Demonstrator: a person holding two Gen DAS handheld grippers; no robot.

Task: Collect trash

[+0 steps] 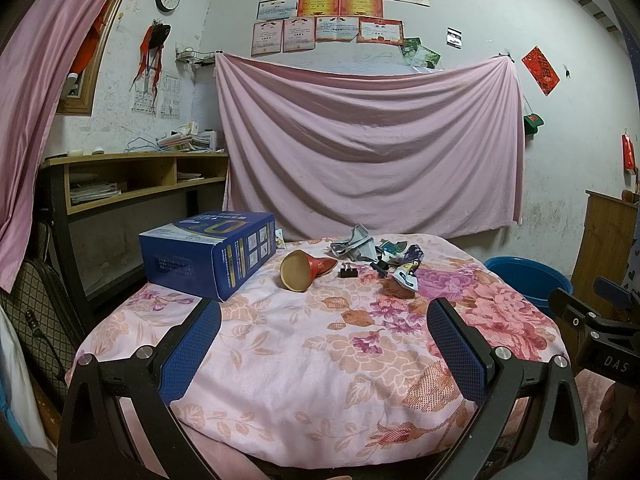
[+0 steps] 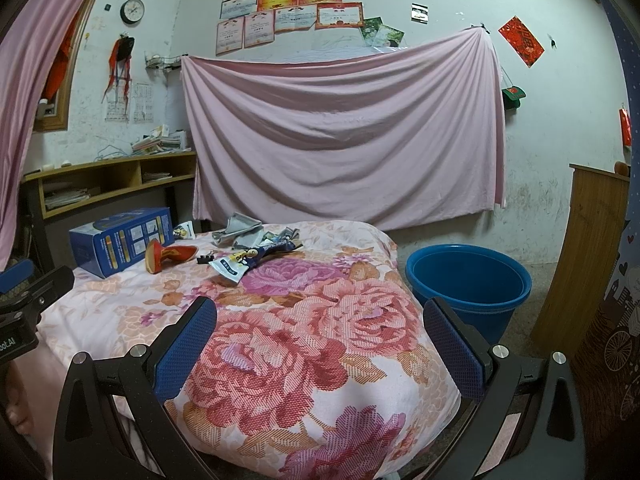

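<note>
On the floral cloth [image 1: 304, 344] [image 2: 320, 320] lies a pile of trash at the far side: a crumpled grey wrapper [image 1: 354, 245] [image 2: 236, 229], a blue-and-white snack packet [image 1: 408, 274] [image 2: 244, 262], a tipped red paper cup [image 1: 302, 270] [image 2: 162, 257] and a small black binder clip [image 1: 347, 271] [image 2: 205, 258]. A blue bucket [image 2: 468, 284] [image 1: 524, 280] stands on the floor to the right of the table. My left gripper [image 1: 324, 344] and right gripper [image 2: 320, 344] both stand open over the near part of the cloth, well short of the trash, holding nothing.
A blue cardboard box [image 1: 208, 256] [image 2: 120, 240] sits at the table's left. A wooden shelf desk [image 1: 136, 180] stands at the left wall, a wooden board [image 2: 580, 264] at the right. A pink sheet [image 1: 372, 144] hangs on the back wall.
</note>
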